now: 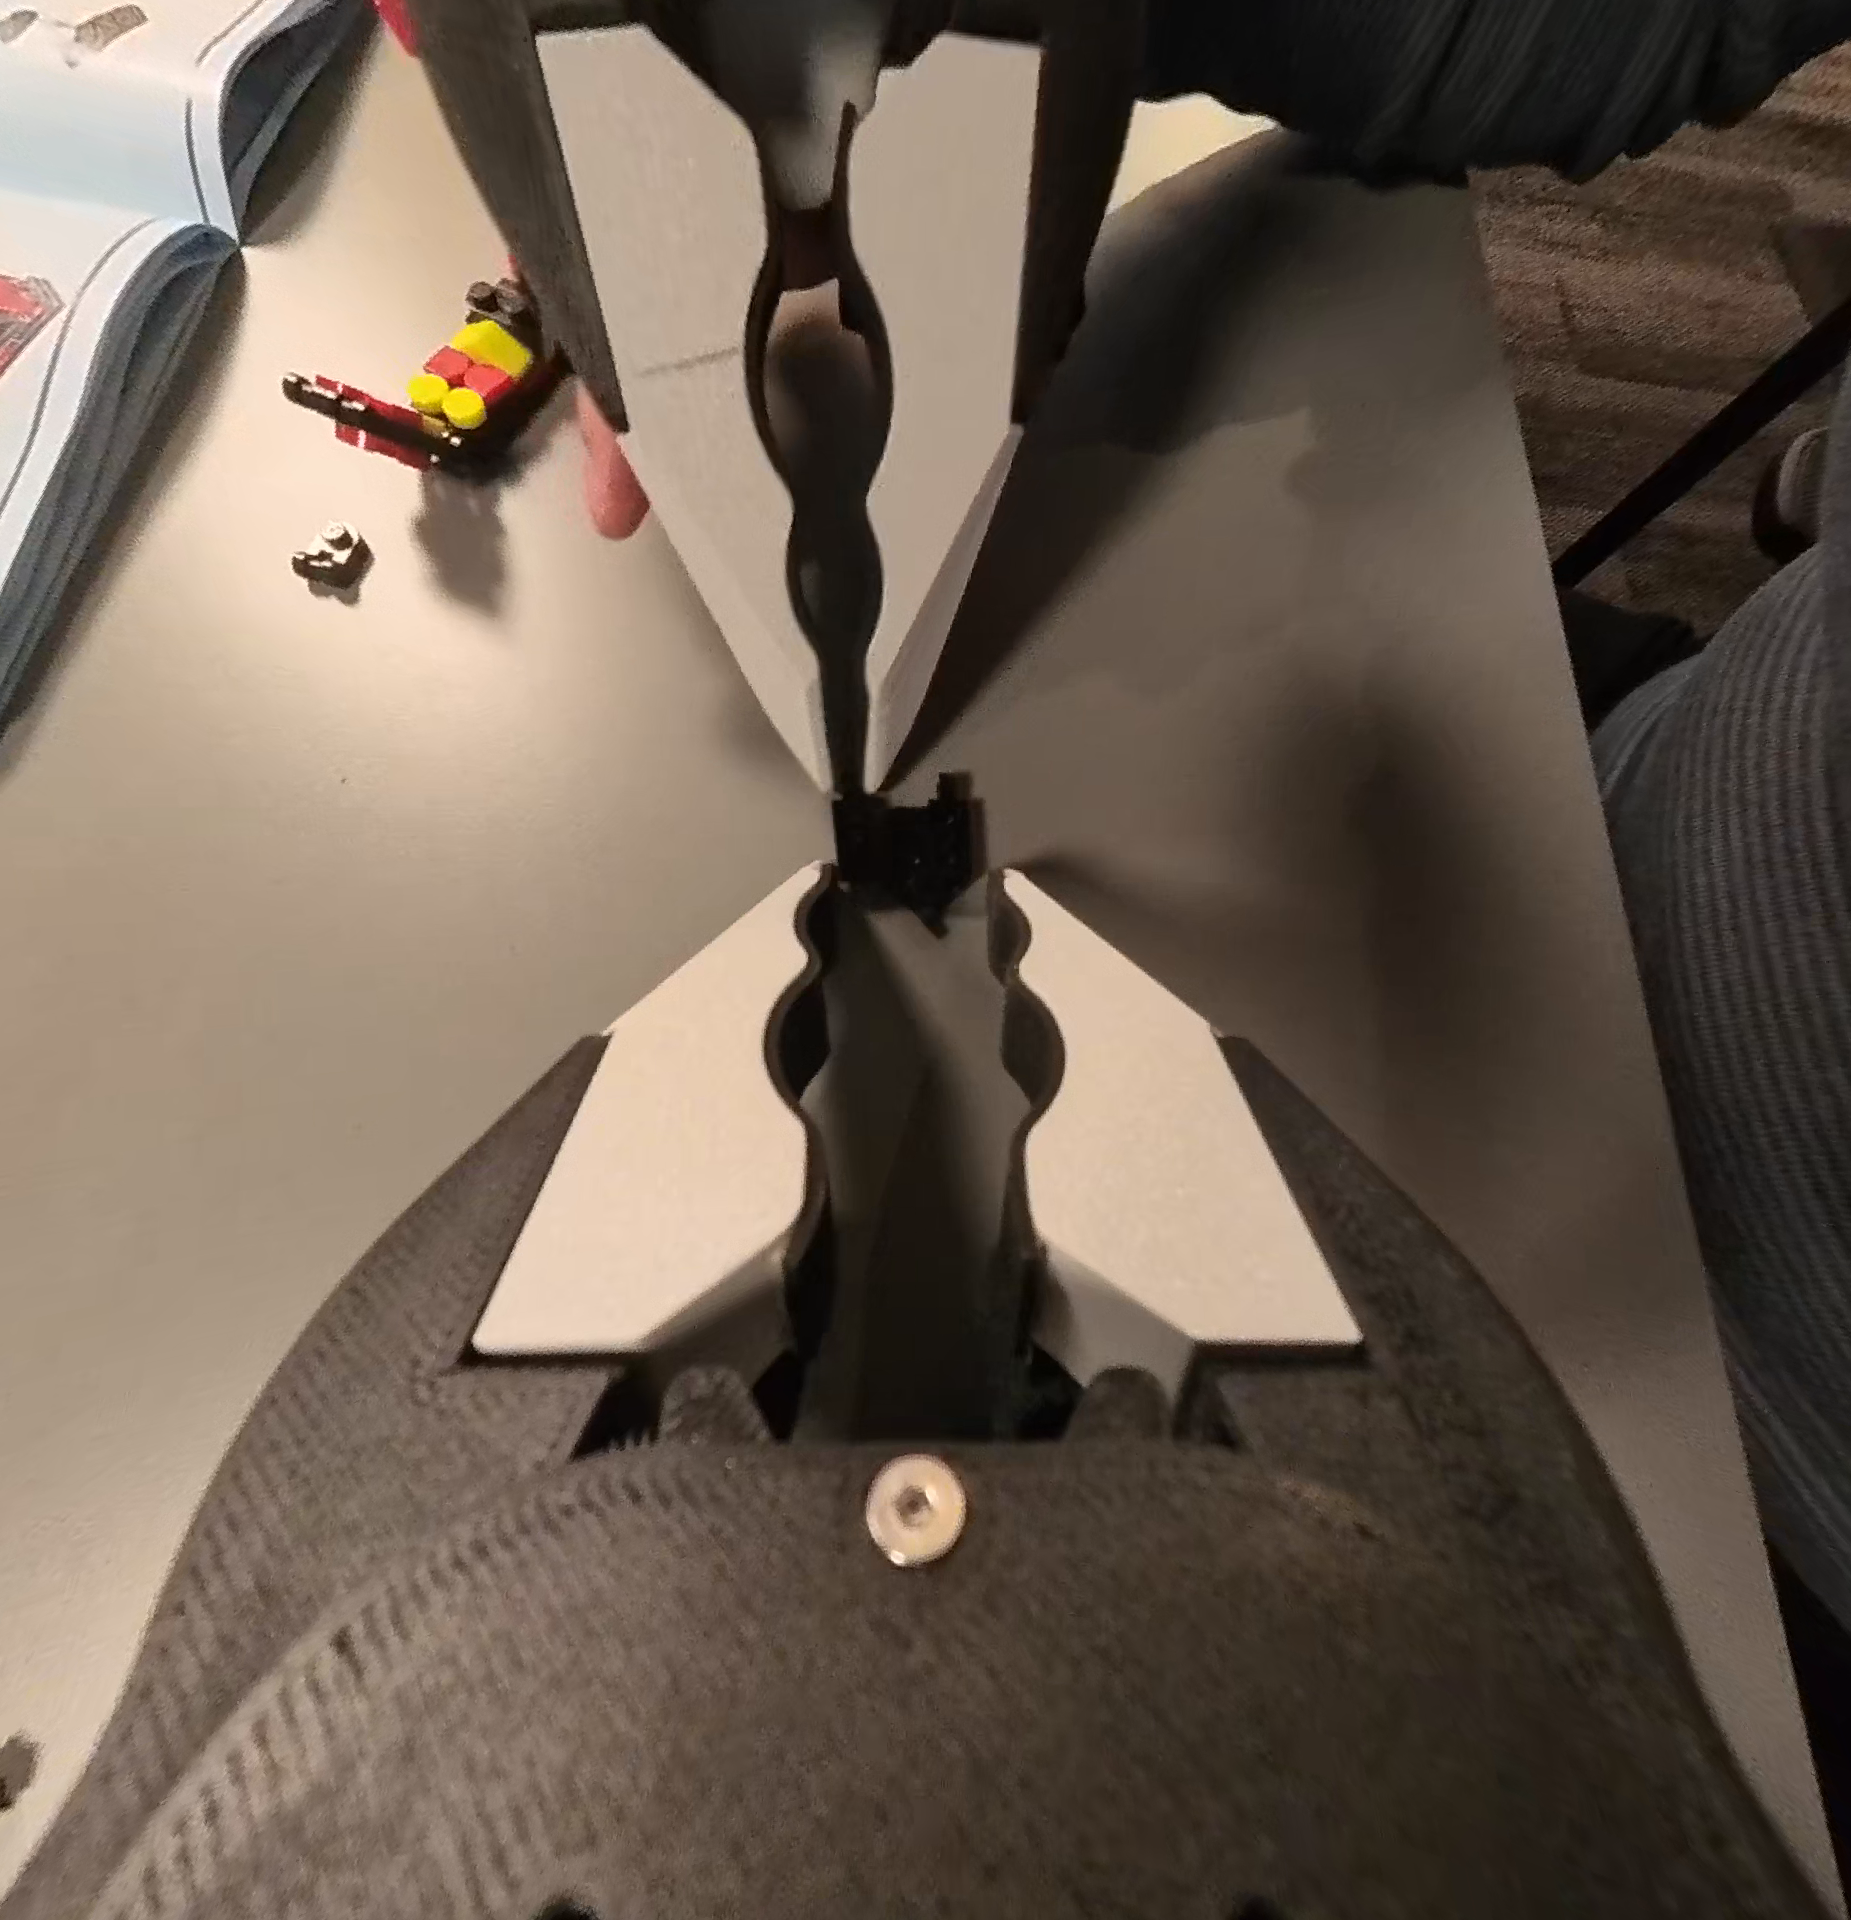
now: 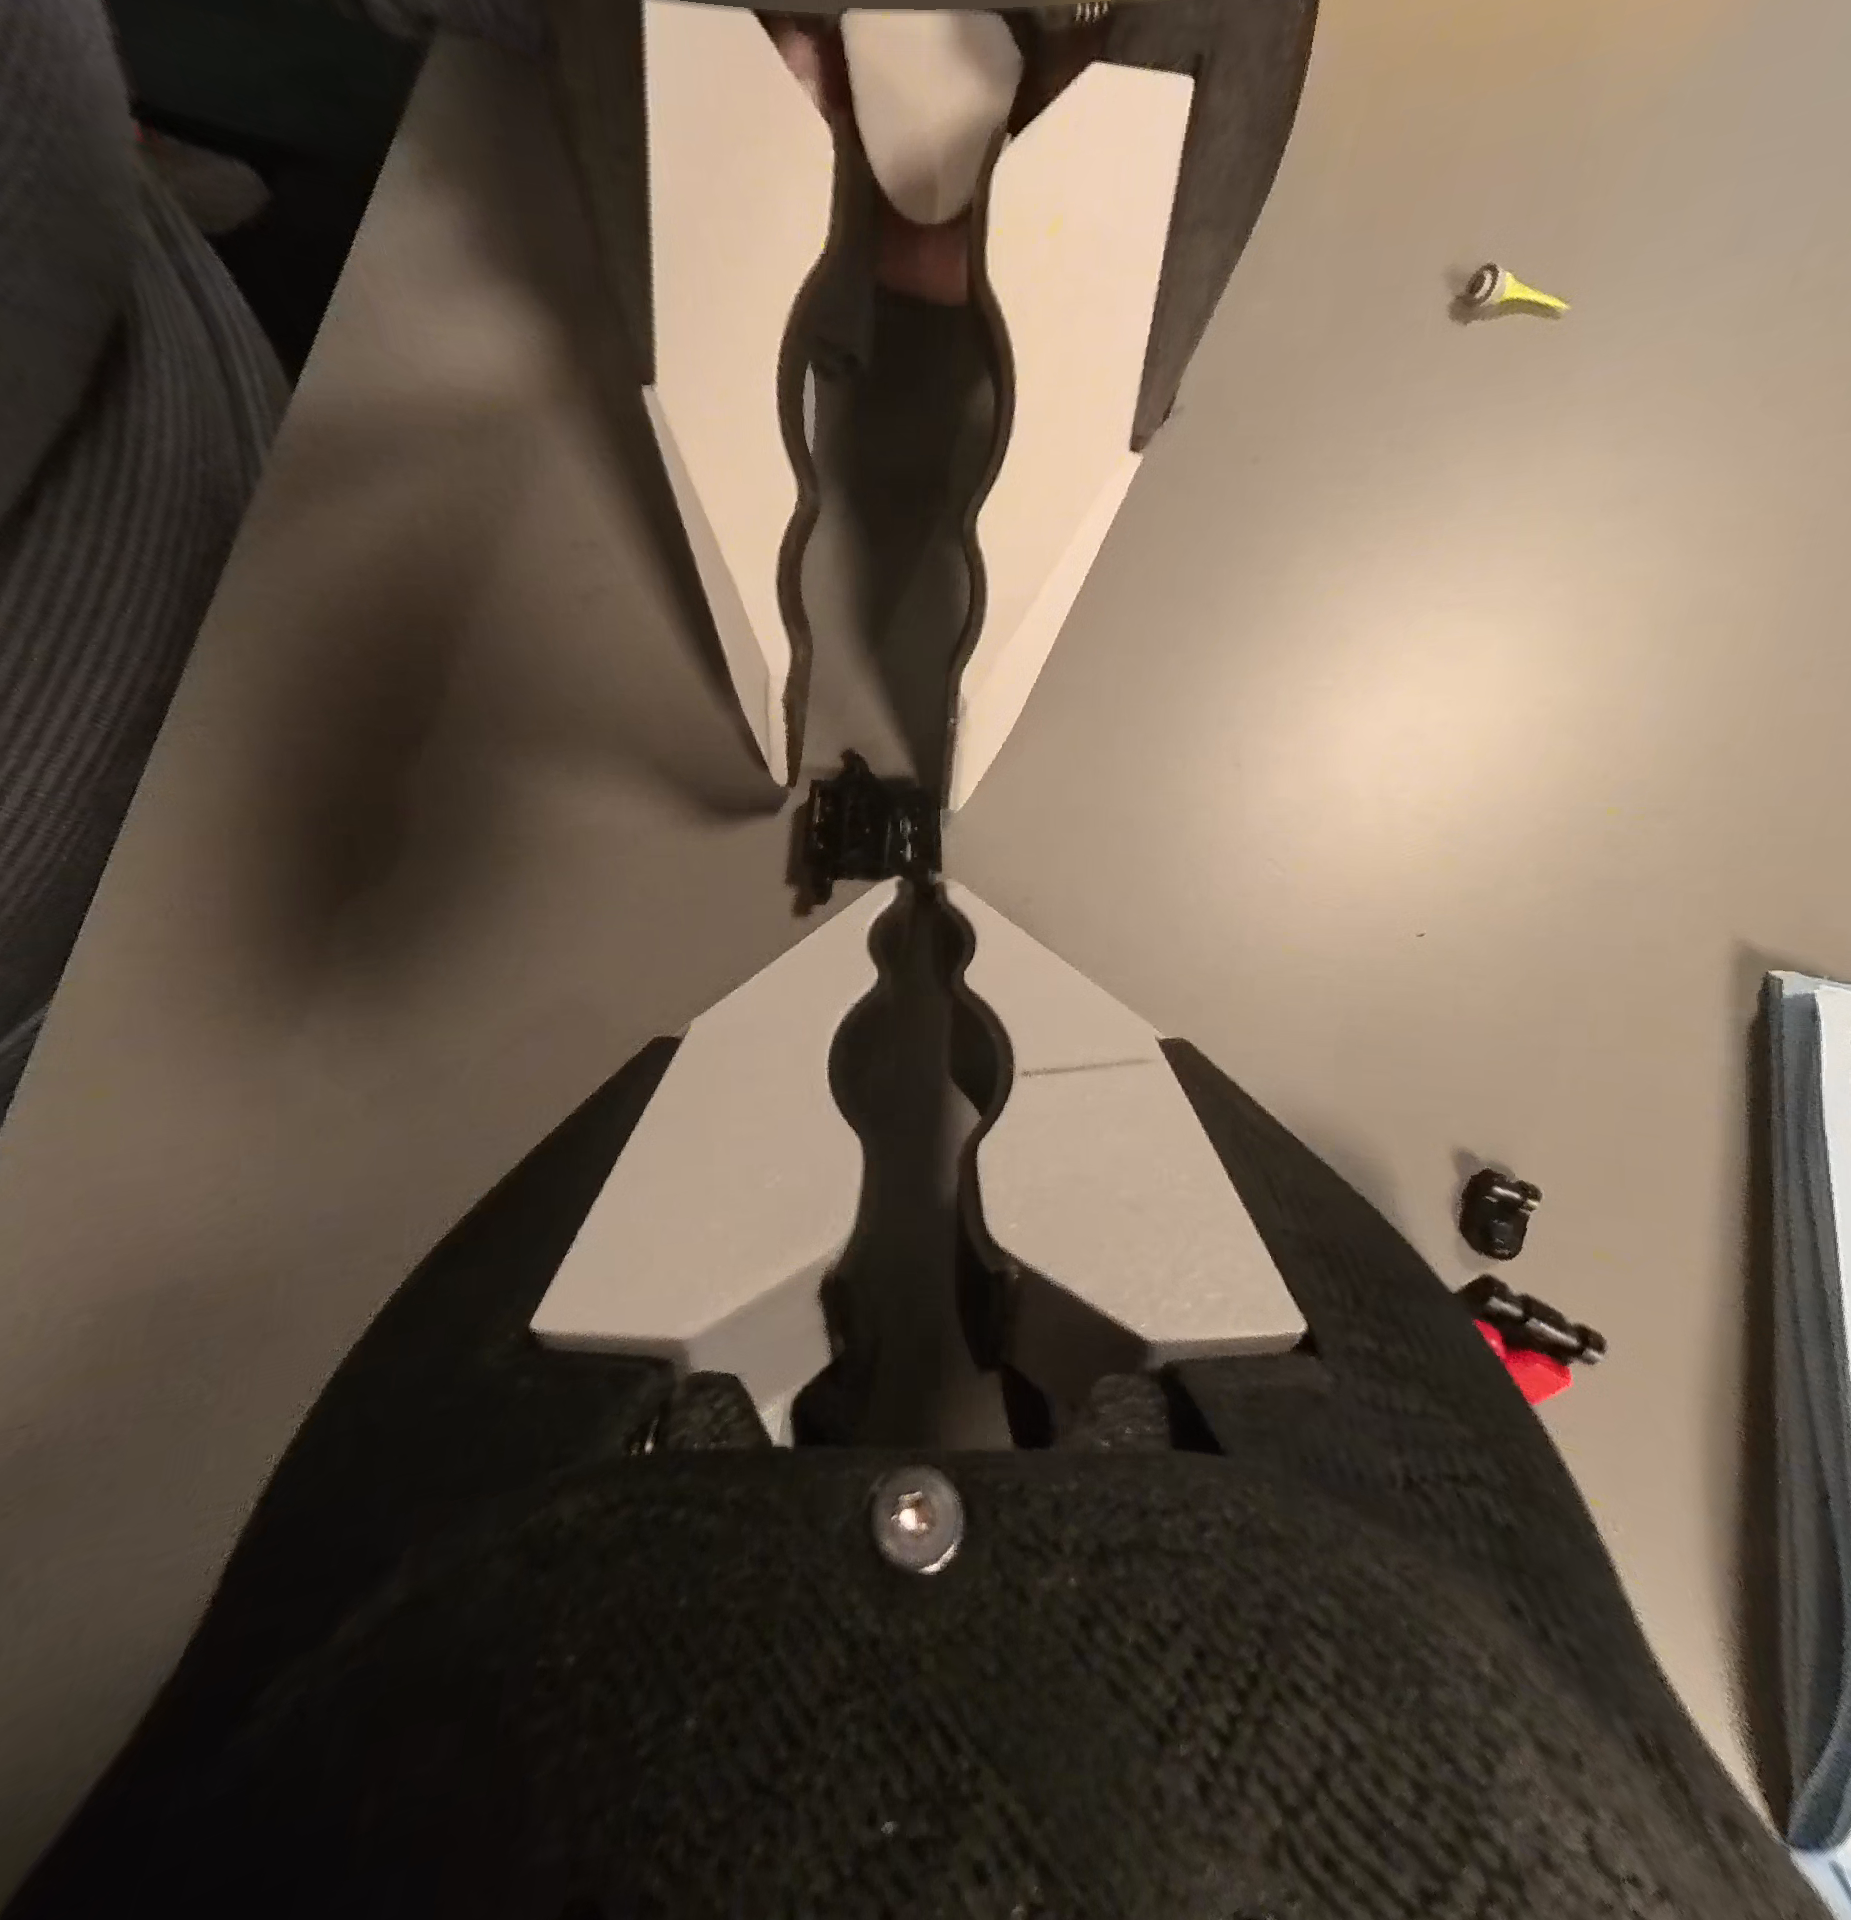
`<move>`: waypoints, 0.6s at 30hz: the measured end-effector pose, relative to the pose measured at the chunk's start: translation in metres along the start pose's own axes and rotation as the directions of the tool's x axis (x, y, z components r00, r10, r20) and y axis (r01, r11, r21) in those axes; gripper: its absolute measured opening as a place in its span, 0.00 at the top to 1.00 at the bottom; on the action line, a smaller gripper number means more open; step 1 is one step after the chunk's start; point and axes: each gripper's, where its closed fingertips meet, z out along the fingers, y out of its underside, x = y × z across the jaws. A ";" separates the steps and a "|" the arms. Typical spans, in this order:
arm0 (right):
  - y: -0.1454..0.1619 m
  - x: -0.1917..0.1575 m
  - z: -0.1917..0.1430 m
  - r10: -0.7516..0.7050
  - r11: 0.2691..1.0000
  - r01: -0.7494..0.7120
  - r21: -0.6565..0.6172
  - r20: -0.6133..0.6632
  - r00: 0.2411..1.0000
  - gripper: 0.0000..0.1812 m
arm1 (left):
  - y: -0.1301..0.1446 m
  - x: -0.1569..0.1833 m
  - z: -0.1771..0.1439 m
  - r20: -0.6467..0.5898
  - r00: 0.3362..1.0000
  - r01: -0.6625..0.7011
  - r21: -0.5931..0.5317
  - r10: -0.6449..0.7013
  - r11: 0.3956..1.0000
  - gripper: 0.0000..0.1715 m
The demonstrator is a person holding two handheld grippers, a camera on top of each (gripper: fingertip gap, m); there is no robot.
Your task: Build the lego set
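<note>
Small black lego assembly (image 1: 905,847) (image 2: 867,828), studded and notched, held above the table between the two opposed pairs of fingertips: pinched at one end by the narrow tips of the right gripper (image 2: 916,894), bracketed at the far side by the wider-set tips of the left gripper (image 1: 910,883). Red, yellow and black partial build (image 1: 438,390) lying flat, well left of the fingers. Small grey piece (image 1: 331,556) just beside it.
</note>
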 end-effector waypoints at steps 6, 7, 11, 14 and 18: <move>-0.007 -0.007 -0.005 -0.009 0.999 0.008 0.031 0.011 1.000 1.00 | 0.000 0.000 0.000 0.002 1.000 -0.001 0.000 0.001 1.000 0.84; -0.005 -0.008 -0.005 -0.010 1.000 0.010 0.020 0.013 1.000 1.00 | 0.000 0.000 0.000 0.001 1.000 -0.001 -0.001 0.001 1.000 0.84; -0.004 -0.011 -0.002 -0.012 1.000 0.012 0.007 0.023 1.000 0.99 | 0.000 0.002 0.001 -0.005 1.000 -0.012 -0.002 0.012 1.000 0.84; -0.005 -0.012 0.000 -0.017 1.000 0.017 0.003 0.030 0.999 0.99 | 0.000 0.004 0.001 -0.013 1.000 -0.025 -0.004 0.025 1.000 0.84; -0.004 -0.013 0.000 -0.017 1.000 0.017 -0.001 0.030 0.999 0.99 | -0.001 0.005 0.002 -0.015 0.999 -0.030 -0.004 0.030 1.000 0.85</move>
